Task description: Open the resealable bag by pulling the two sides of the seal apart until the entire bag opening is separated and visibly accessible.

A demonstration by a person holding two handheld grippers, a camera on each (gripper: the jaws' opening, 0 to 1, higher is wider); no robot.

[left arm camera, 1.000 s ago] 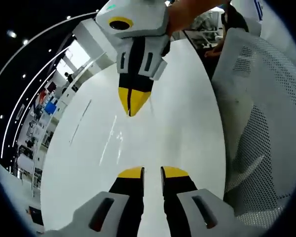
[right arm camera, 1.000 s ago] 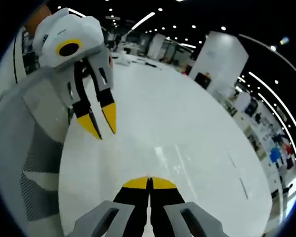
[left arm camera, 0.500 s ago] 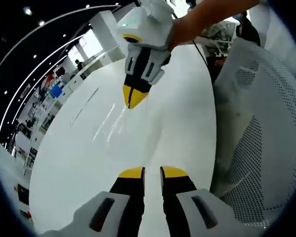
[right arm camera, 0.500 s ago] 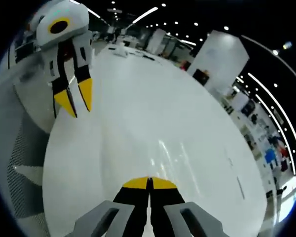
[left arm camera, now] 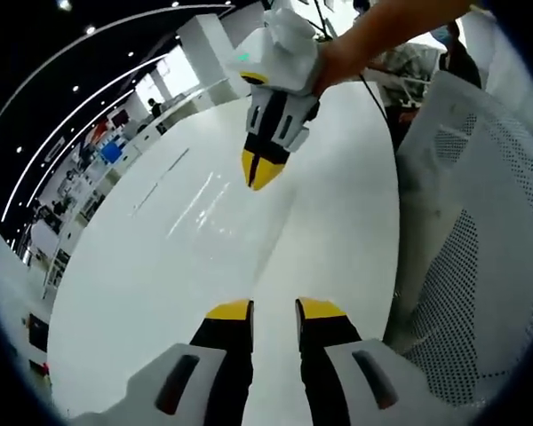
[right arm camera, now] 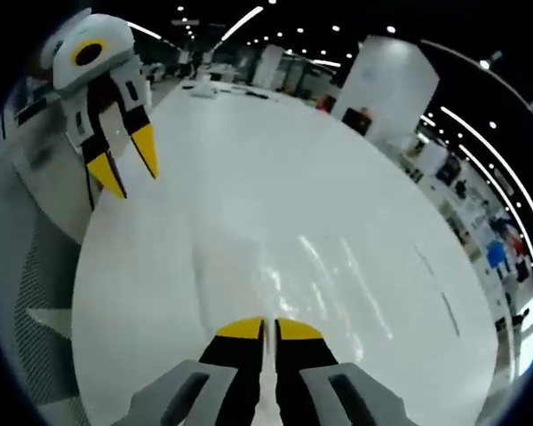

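Note:
My left gripper (left arm camera: 274,311) rises from the bottom of the left gripper view over a bare white table (left arm camera: 160,266). Its yellow-tipped jaws stand apart, with nothing between them. My right gripper (left arm camera: 263,170) hangs above the table farther off, held by a person's bare arm (left arm camera: 382,31), tips pointing down and close together. In the right gripper view, my right gripper (right arm camera: 269,328) shows a narrow slit between its yellow tips, with nothing in it. The left gripper (right arm camera: 127,166) enters there at the upper left, jaws spread, above the table (right arm camera: 293,177).
A white mesh chair back (left arm camera: 471,222) stands close along the table's edge, and it also appears as the mesh chair (right arm camera: 35,293) in the right gripper view. A large hall with ceiling lights, a white pillar (right arm camera: 382,84) and distant desks lies beyond the table.
Both cameras have shifted. The two grippers have drawn farther apart. The right gripper's tips, touching before, now show a thin slit. The left gripper's gap has widened slightly.

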